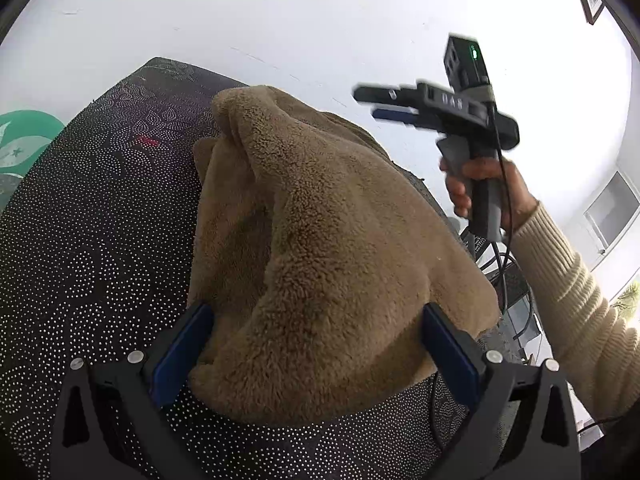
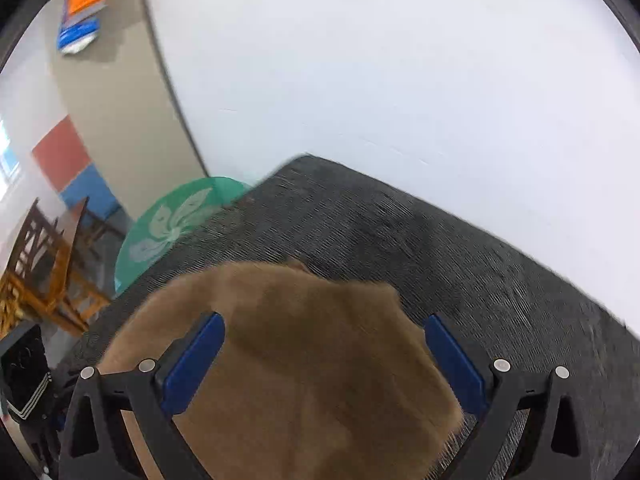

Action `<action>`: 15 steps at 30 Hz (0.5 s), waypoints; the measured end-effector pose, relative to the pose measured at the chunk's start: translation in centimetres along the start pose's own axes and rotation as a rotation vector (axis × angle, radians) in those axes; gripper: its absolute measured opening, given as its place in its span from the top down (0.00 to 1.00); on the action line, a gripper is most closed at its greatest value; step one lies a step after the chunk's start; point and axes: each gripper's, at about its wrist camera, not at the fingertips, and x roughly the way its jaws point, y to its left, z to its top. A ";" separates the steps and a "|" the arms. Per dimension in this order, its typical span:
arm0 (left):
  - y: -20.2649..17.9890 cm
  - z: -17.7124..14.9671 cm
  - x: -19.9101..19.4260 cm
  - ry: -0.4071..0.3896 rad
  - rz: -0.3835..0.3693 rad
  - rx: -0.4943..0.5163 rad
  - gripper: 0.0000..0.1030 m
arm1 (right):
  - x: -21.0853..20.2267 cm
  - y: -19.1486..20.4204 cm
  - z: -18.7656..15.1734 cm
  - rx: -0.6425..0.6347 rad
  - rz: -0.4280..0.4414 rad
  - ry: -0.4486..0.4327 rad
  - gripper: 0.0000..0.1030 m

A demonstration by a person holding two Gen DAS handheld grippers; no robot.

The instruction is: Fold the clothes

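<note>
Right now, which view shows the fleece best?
Left wrist: the fleece is sharp there, its bunched folds and near edge visible on the dark table. Right wrist shows it as a motion-blurred tan patch, cut off below.

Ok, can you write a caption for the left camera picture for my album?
A fluffy brown garment lies bunched on a dotted dark table, between the open left gripper, while the right gripper hangs above.

A plain white wall (image 2: 380, 60) fills most of the background, evenly lit. A beige pillar (image 2: 120, 92) stands to its left, with an orange and blue sign (image 2: 82, 4) high on it. Beyond are red and blue wall panels (image 2: 72, 168) and wooden chairs (image 2: 44, 272). A green round panel with a white flower emblem (image 2: 172, 220) sits behind the dark dotted table surface (image 1: 100, 220).
</note>
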 end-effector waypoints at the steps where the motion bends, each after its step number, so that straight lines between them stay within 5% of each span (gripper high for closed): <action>1: 0.1 0.1 0.1 0.000 0.000 0.000 0.00 | 0.3 -0.7 -0.7 0.013 -0.012 0.019 0.13; 4: 0.0 0.2 0.2 0.000 -0.001 0.000 0.00 | 1.6 -2.0 -2.4 0.052 -0.046 0.071 0.52; 15: -0.5 0.1 -0.2 -0.002 -0.004 -0.003 0.00 | 4.7 -3.1 -3.5 0.060 -0.043 0.073 0.46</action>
